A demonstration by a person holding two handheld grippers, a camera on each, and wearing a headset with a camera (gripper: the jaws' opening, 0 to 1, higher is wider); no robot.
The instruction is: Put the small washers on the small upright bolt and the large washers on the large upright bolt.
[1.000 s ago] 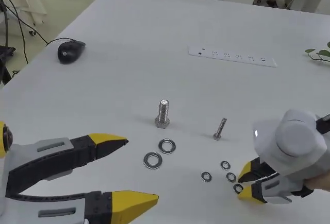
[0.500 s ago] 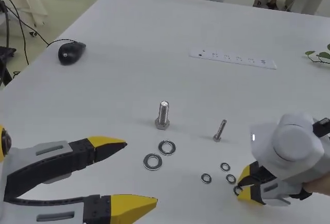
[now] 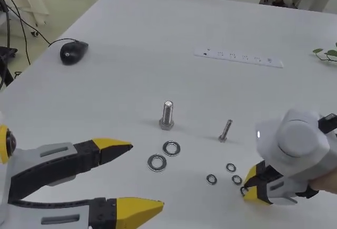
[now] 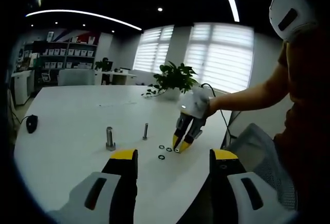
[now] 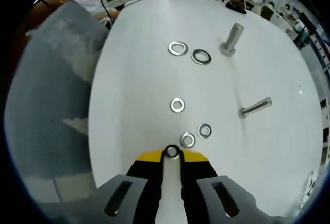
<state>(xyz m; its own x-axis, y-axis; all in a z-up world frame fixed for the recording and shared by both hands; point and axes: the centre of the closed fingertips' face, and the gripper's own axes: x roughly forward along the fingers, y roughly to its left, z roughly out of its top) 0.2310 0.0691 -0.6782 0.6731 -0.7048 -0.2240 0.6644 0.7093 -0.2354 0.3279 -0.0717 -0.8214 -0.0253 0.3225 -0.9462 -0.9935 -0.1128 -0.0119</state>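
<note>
- Tips of the yellow-ended right claw (image 3: 246,191) pinch one small silver ring washer (image 5: 171,152) low at the white bench (image 3: 131,71).
- Left claw (image 3: 145,175) stands spread, near two large silver washers (image 3: 170,148).
- Large steel upright bolt (image 3: 167,114) stands just beyond them.

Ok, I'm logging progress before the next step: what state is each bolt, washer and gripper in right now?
large bolt: upright, no washer on it.
small bolt: upright, no washer on it.
large washers: lying flat, loose.
three small washers: lying flat, loose.
fourth small washer: pinched at the right gripper's tips.
right gripper: shut on the fourth small washer.
left gripper: open, holding nothing.
</note>
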